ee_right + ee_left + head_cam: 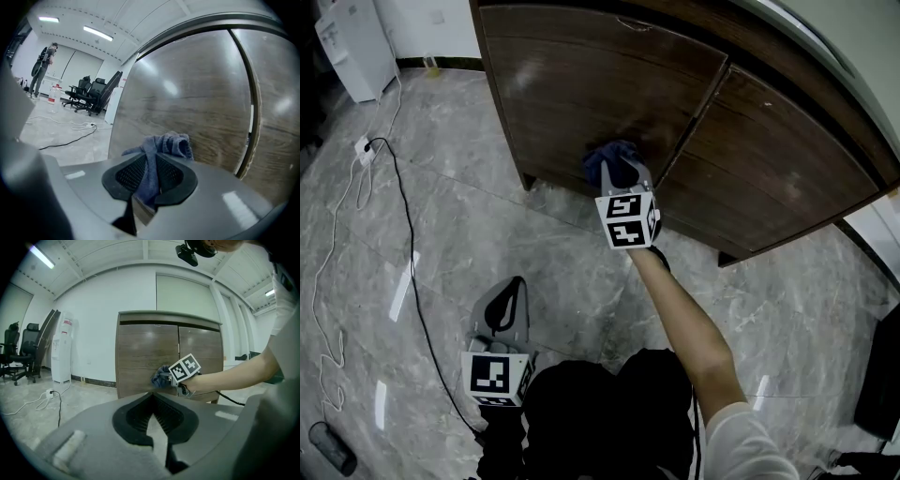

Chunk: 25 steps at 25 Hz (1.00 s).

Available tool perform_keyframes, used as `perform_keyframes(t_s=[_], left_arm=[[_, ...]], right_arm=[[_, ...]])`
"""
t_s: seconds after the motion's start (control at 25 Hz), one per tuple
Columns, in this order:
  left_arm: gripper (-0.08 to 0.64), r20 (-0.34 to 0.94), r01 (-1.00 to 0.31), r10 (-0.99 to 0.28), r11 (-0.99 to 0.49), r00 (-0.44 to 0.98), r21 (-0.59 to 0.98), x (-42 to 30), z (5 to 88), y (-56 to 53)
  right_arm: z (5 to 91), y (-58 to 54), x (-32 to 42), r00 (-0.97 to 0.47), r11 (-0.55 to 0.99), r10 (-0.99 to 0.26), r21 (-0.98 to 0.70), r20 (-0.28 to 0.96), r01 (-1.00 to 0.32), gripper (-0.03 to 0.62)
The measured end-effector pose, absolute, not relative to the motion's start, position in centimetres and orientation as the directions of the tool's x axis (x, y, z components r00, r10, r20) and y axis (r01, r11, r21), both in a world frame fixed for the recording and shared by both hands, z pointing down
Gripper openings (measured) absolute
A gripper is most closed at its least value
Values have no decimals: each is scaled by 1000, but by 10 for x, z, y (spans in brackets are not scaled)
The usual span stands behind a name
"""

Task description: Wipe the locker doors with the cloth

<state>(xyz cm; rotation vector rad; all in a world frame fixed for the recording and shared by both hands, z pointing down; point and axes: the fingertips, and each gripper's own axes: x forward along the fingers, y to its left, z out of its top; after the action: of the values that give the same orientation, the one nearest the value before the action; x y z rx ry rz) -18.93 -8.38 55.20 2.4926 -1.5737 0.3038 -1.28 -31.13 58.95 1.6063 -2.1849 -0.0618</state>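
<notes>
Judging from the grip, the likeliest fault is that the cloth (164, 146) is lost. It is clamped by a narrow fold between the fingers (127, 176) of the right gripper (149, 172), which are closed on it. The loose bunch beyond the tips is pressed low on the left locker door (581, 84), just beside the seam with the right door (778, 159).

If the bunch is dragged hard across the wood, the fold could be pulled out of the fingers and the cloth dropped to the floor (487, 216). If the bunch is flattened or pushed aside, the hard tips could be brought against the veneer and a scratch left. Should a stroke be carried across the seam, a corner could be caught in the gap, or a door edge tugged open. With the cloth bunched so small, only a thin stripe is covered at each pass, so patches could be missed.

The left gripper (514, 286) is held low beside the person, well apart from the locker. Its fingers (136, 420) are closed tip to tip on nothing, so no door can be steadied by it.
</notes>
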Motion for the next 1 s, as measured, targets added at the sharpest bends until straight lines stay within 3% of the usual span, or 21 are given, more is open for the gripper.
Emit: perform_keyframes(t_s=[0.64,1.0], left_arm=[[3,301,-924,-876,-377,377,62,-214,556,-89],[3,275,-922,-881,-383,384,60,-221,558,-88]], right_arm=[[677,-318,-32,-238,377,-855,238,461,-895,69],[662,-318,-35,-234,376,-865,264,443,-888,69]])
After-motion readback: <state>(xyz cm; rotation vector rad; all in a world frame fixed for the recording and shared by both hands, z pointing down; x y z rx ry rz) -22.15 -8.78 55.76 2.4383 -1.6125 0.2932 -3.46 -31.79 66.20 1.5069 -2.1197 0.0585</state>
